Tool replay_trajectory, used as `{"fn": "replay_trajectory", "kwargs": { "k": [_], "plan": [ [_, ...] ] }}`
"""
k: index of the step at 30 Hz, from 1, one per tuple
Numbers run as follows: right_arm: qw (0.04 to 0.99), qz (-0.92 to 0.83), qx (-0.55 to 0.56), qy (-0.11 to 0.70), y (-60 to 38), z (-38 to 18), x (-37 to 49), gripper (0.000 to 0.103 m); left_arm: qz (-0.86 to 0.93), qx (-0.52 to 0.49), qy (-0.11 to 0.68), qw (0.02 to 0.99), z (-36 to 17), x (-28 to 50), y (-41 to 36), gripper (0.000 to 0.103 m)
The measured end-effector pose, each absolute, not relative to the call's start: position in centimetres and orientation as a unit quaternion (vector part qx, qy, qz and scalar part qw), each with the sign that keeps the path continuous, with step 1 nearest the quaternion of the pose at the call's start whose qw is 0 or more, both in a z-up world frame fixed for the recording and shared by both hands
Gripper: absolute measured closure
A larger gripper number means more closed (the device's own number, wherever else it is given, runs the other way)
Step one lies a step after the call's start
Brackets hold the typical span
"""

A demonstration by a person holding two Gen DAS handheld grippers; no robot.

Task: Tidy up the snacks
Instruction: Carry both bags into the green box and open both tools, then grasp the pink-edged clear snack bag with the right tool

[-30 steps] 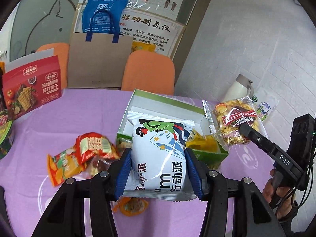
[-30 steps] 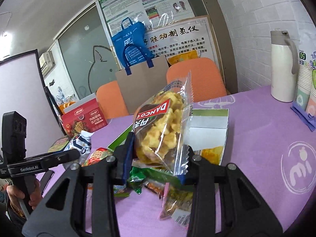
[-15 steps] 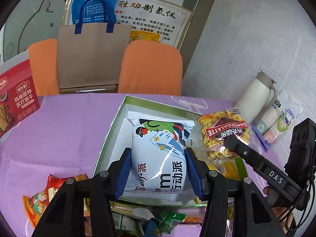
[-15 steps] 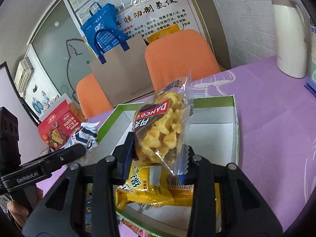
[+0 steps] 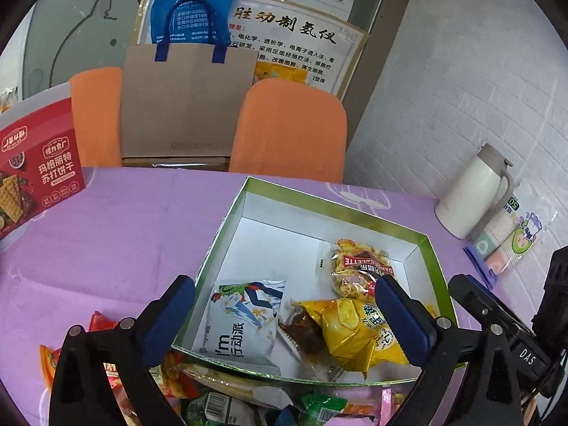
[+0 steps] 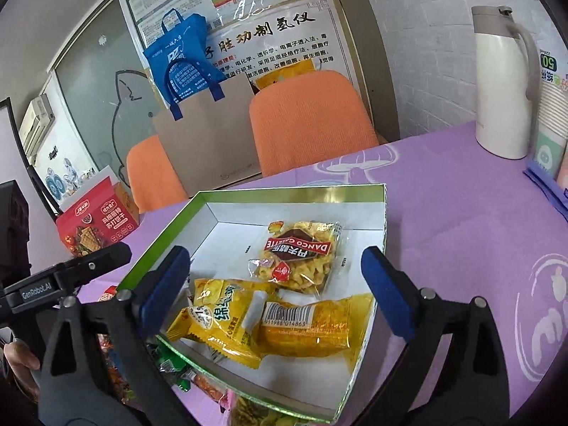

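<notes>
A purple cloth covers the worktop [image 5: 117, 234], printed with pale mushroom-like motifs and a round white logo near its right side. A shallow box [image 5: 333, 209] with green-gold rims and a white inside lies open on it, holding the snacks: a white packet [image 5: 245, 323] with a cartoon skier at the left, a clear bag of golden biscuits [image 6: 301, 255] toward the far right, and yellow packets [image 6: 248, 323] at the near edge. More wrappers, red, orange and green, lie loose [image 5: 106, 348] on the cloth just outside the box's near-left corner.

The left gripper [image 5: 284, 319] hovers over the box with its blue-padded fingers spreading apart — the white packet lies flat below them, touched by neither pad. The right gripper [image 6: 280, 291] is likewise opening, its fingers wide on either side of the biscuit bag and yellow packets, which rest on the box floor untouched.

Behind the worktop stand two orange chairs [image 5: 291, 131], with a brown paper bag [image 5: 184, 103] between them and a blue tote [image 5: 195, 3] hanging above it. Posters with Chinese text cover the back wall beside a frosted glass panel bearing a cartoon outline. A red cracker box [image 5: 35, 170] stands upright at the far left — a white thermos jug [image 6: 500, 85] and a sleeve of paper cups [image 6: 553, 106] stand at the right, against a white brick wall.
</notes>
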State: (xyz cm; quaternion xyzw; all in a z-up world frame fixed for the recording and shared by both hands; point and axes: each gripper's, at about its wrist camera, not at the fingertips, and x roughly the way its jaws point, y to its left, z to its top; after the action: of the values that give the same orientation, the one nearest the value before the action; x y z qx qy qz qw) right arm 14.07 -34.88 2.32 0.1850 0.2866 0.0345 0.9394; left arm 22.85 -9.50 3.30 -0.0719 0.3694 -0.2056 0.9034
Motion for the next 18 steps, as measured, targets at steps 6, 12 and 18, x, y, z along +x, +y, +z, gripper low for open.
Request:
{"fn": "replay_trajectory", "kwargs": {
  "k": [6, 12, 18],
  "plan": [
    [0.941, 0.044, 0.189, 0.279, -34.3, 3.3, 11.2, 0.006, -0.205, -0.063, 0.362, 0.907, 4.4, 20.3, -9.2, 0.000],
    [0.944, 0.047, 0.182, 0.270, -33.5, 3.8, 7.4, 0.005, -0.167, -0.020, 0.344, 0.924, 5.9, 16.3, -9.1, 0.000],
    [0.946, 0.049, 0.173, 0.268, -32.5, 3.2, 4.6, 0.005, -0.179, -0.010, 0.330, 0.927, 6.3, 12.3, -9.1, 0.000]
  ]
}}
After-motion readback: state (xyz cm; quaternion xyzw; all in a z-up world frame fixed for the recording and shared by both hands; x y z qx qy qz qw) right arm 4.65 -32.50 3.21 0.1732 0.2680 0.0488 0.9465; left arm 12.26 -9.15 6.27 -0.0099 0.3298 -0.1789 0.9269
